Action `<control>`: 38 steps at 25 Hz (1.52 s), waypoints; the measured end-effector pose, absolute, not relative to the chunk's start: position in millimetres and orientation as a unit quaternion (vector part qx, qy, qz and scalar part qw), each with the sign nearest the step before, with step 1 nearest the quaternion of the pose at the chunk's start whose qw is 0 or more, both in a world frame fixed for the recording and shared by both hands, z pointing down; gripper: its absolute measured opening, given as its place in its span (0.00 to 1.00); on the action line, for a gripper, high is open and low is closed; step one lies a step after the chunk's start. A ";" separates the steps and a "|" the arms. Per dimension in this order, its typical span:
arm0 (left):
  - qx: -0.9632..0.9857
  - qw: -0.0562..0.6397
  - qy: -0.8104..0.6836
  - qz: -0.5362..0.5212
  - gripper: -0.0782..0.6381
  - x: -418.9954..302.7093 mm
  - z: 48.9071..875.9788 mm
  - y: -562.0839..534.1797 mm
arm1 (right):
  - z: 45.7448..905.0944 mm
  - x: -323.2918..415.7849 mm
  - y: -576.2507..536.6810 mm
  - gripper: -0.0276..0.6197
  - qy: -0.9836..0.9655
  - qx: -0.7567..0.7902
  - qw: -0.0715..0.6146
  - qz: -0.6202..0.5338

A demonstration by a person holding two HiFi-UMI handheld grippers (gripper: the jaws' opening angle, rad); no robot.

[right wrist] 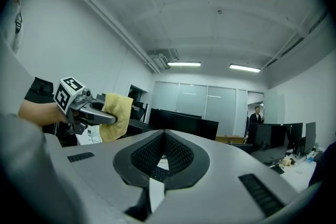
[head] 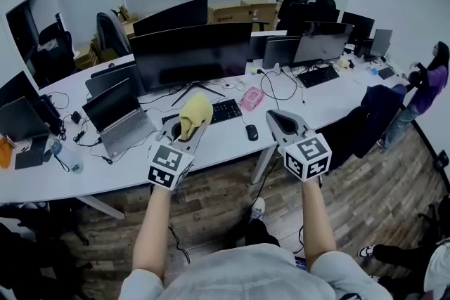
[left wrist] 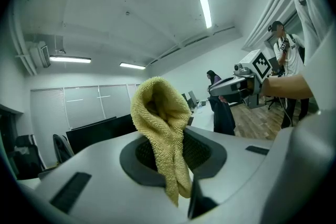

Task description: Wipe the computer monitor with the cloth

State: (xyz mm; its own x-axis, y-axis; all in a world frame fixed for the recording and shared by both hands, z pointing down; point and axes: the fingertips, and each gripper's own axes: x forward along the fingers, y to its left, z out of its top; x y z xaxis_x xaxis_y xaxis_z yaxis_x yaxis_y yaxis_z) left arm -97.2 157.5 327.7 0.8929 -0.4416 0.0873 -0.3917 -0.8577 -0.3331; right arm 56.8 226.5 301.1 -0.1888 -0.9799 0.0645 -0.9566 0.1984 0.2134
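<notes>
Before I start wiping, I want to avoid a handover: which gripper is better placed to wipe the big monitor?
Left. The left gripper is shut on the yellow cloth, pointing toward the monitor ahead. The right gripper is shut on nothing, so it would need the cloth first.

The fluffy yellow terry cloth [head: 195, 114] is plain mustard all over. The wide black flat monitor [head: 191, 53] has a dark screen. The grey plastic left gripper [head: 187, 128] and grey plastic right gripper [head: 273, 116] carry cubes patterned with black-and-white squares. The long white desk [head: 211, 144] is unpatterned, and the wood-plank floor [head: 365, 200] is brown.
</notes>
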 end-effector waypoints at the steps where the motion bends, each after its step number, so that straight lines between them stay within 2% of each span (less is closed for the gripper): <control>1: -0.960 0.156 0.219 -0.082 0.22 -89.3 328.2 147.5 | 302.2 65.5 216.3 0.08 -0.769 0.629 0.093 -0.064; 22: -0.947 0.143 0.264 -0.112 0.22 173.0 313.1 -94.5 | 283.4 329.1 -27.9 0.08 -0.795 0.596 0.082 -0.071; 30: -0.934 0.190 0.280 -0.115 0.22 252.8 287.2 -179.6 | 283.6 387.1 -86.8 0.08 -0.801 0.590 0.082 -0.067; 38: -0.913 0.266 0.256 -0.171 0.22 317.3 267.2 -240.9 | 290.1 401.7 -122.4 0.08 -0.792 0.599 0.098 -0.069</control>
State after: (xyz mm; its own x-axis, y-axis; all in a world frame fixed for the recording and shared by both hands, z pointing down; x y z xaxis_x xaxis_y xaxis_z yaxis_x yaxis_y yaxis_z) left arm 317.3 -240.9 267.2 0.8102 -0.5590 0.1762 -0.3769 -0.7271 -0.5739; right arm 401.7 -122.4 290.1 -0.2640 -0.9618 0.0727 -0.9347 0.2737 0.2269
